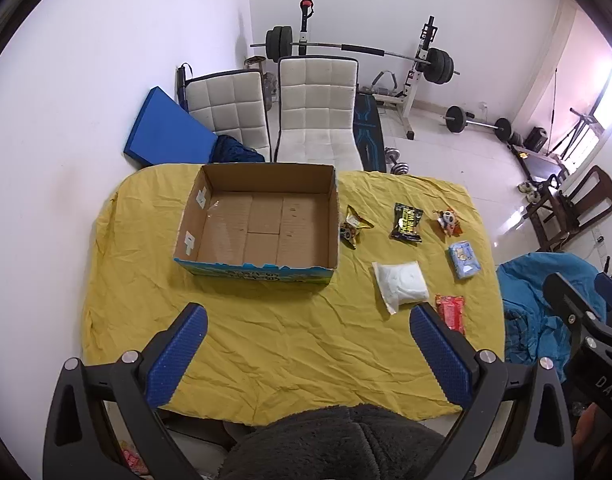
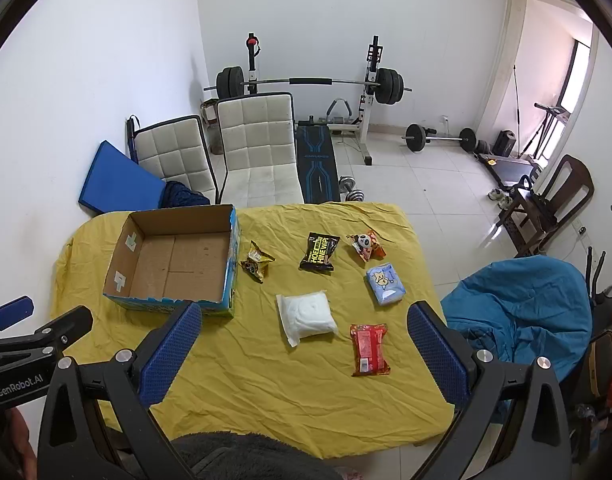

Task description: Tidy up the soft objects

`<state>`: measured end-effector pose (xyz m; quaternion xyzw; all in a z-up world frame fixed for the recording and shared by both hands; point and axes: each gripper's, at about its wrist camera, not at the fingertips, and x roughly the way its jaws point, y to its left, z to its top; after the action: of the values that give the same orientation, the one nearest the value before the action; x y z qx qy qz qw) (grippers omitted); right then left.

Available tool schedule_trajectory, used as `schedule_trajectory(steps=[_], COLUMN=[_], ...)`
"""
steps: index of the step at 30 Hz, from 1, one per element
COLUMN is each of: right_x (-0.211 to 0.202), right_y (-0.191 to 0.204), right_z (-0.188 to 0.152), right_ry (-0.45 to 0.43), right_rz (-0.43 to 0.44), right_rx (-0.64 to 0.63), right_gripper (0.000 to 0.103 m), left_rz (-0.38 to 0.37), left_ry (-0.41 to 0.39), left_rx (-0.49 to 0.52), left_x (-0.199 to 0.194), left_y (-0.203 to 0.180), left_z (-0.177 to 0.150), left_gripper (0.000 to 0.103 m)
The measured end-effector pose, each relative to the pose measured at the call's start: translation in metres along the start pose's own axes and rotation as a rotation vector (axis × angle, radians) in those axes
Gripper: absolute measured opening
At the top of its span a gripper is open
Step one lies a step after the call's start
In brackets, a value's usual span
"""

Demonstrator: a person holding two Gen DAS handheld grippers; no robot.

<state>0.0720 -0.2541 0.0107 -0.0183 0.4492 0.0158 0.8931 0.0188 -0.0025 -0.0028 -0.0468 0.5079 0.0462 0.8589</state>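
Both tongs are released and grasp nothing: the left tongs [image 1: 308, 314] and the right tongs [image 2: 306, 312] hang above the near part of the desk [image 2: 246, 380] with its yellow cloth. The cardboard box [image 2: 174, 268] stands on the left side with nothing inside. To its right lie, apart from each other, a white pack [image 2: 307, 316], a red pack [image 2: 369, 349], a light blue pack [image 2: 385, 283], a black pack [image 2: 319, 252] and two small toy bags [image 2: 257, 261].
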Motion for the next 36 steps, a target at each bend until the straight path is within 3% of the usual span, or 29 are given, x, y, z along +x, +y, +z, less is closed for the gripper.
schedule_trajectory(steps=[26,36], right_x=[0.007,-0.008], right_y=[0.001,0.006], right_z=[0.002,0.006], right_ry=[0.007,-0.003], right_rz=[0.006,-0.001], right_rx=[0.000,0.002], right_gripper=[0.103,0.103], left_rz=[0.006,-0.002], left_ry=[-0.009,-0.019], left_rx=[0.007,0.012], left_x=[0.002,-0.003], left_y=[0.004,-0.001], left_z=[-0.003,-0.003], left_gripper=[0.103,0.103])
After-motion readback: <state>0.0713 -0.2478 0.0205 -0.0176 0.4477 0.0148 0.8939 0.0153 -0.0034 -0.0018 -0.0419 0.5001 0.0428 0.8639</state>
